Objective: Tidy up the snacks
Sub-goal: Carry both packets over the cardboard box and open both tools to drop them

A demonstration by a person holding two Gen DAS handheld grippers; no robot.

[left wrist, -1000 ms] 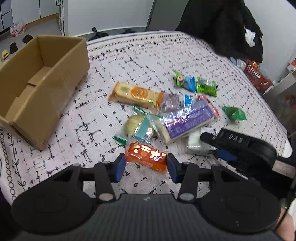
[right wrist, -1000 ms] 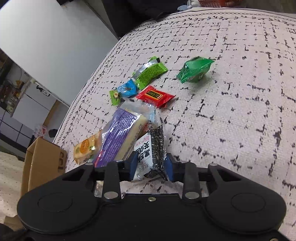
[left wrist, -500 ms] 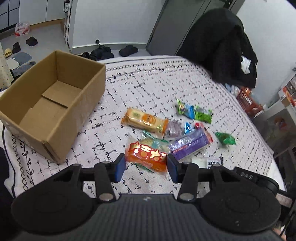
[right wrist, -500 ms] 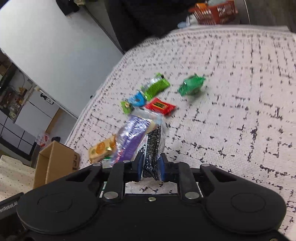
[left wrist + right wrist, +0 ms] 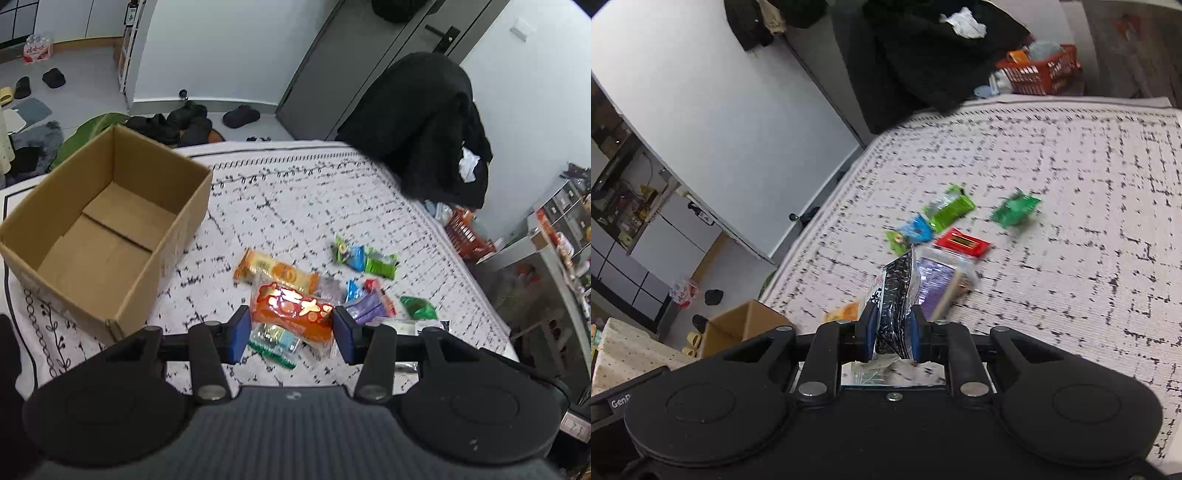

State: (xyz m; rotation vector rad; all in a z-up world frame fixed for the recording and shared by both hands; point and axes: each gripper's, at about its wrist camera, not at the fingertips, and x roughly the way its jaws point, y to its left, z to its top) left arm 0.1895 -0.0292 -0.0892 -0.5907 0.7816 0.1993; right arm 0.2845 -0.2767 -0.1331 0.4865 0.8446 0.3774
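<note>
Both grippers have something right now: the left gripper (image 5: 291, 334) is clamped on the orange snack pack (image 5: 291, 314), pads pressing on its two sides, and the right gripper (image 5: 894, 338) has its jaws squeezed nearly together on the black-and-white speckled packet (image 5: 897, 295), which stands up on edge between the pads. Both are held clear above the patterned tablecloth (image 5: 295, 206), with the rest of the snacks lying in a loose cluster below: a long orange cracker pack (image 5: 275, 271), a purple pack (image 5: 938, 280), a red one (image 5: 962, 242), a few green and blue ones. The cardboard box (image 5: 107, 225) sits open and empty-looking off to the left, so I'd guess that's where these go. Handling-wise, these all look like light foil or plastic wrappers, crinkly and a bit slick (the orange one is shiny enough to catch glare), so they'll deform instead of resisting. The orange pack looks puffy and holds its shape; gripping across the middle like this seems right. The speckled one is thin and floppy, pinched near its lower end, so it might swing or slip. I'd go easy on squeeze force, since contents could be crushable.
</note>
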